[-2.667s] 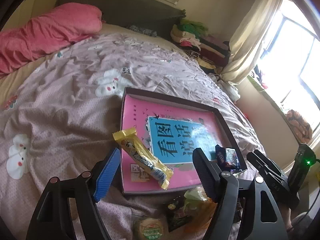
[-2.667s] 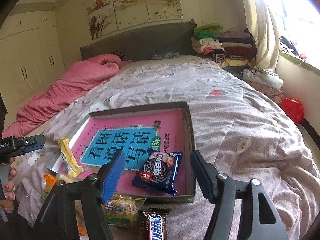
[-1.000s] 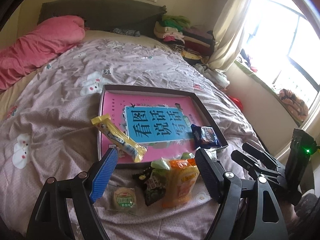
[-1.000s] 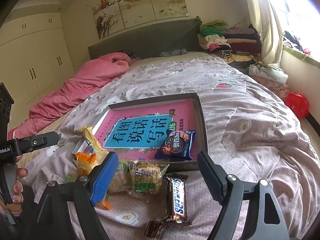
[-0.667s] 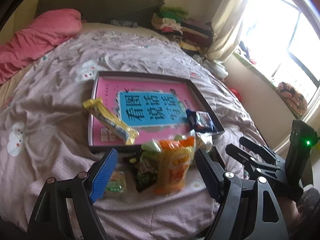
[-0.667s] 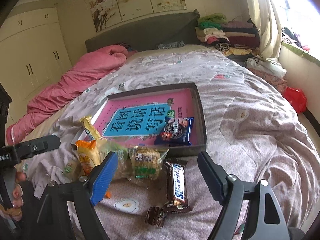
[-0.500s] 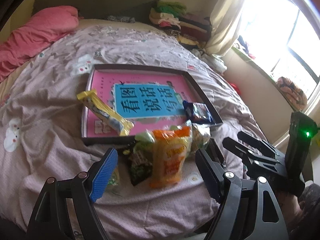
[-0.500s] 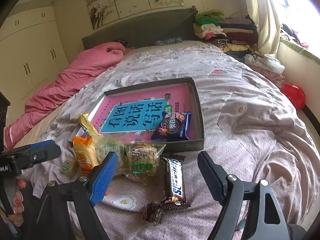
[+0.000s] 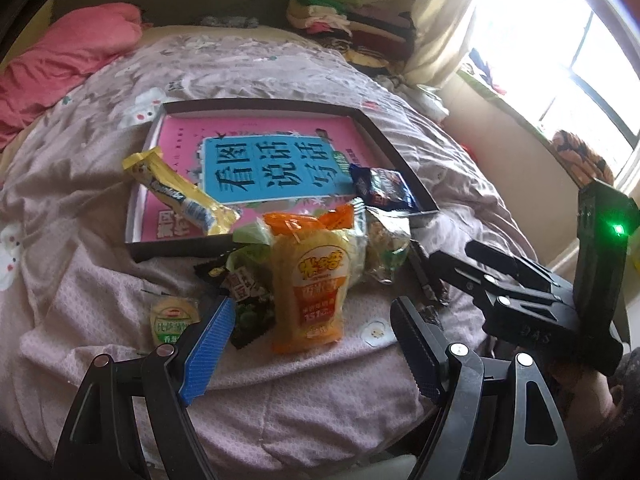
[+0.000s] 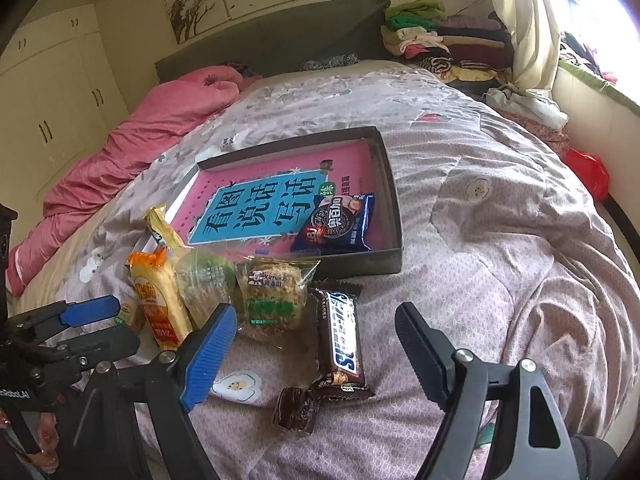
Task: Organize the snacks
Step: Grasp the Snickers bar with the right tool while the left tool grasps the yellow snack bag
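Bed with lilac patterned quilt (image 10: 500, 240) filling both views; pink duvet (image 10: 152, 128) bunched at the head end, folded clothes pile (image 10: 440, 40) by the curtain.

Shallow dark tray (image 10: 394, 200) lying flat mid-quilt, pink and blue book (image 9: 264, 160) covering its floor. Blue cookie pack (image 10: 340, 224) inside the tray at its near right corner, resting on the book. Long yellow bar (image 9: 180, 196) slanted over the tray's left rim, part in, part out.

Loose snacks heaped on the quilt just in front of the tray's near wall: orange-topped yellow packet (image 9: 316, 276), clear rice-cake pack with green label (image 10: 272, 292), greenish clear pack (image 10: 204, 280) between those two, dark green pack (image 9: 248, 300) partly under the yellow packet, brown chocolate bar (image 10: 344, 340) lengthwise toward the camera, small round green-label cake (image 9: 174, 320) off to the left, small dark wrapped candy (image 10: 296, 408) touching the chocolate bar's near end.

Left gripper (image 9: 312, 344) spread wide, nothing pinched, above the yellow packet's near end. Right gripper (image 10: 312, 348) also spread wide, empty, chocolate bar lying between the fingers' lines, untouched.
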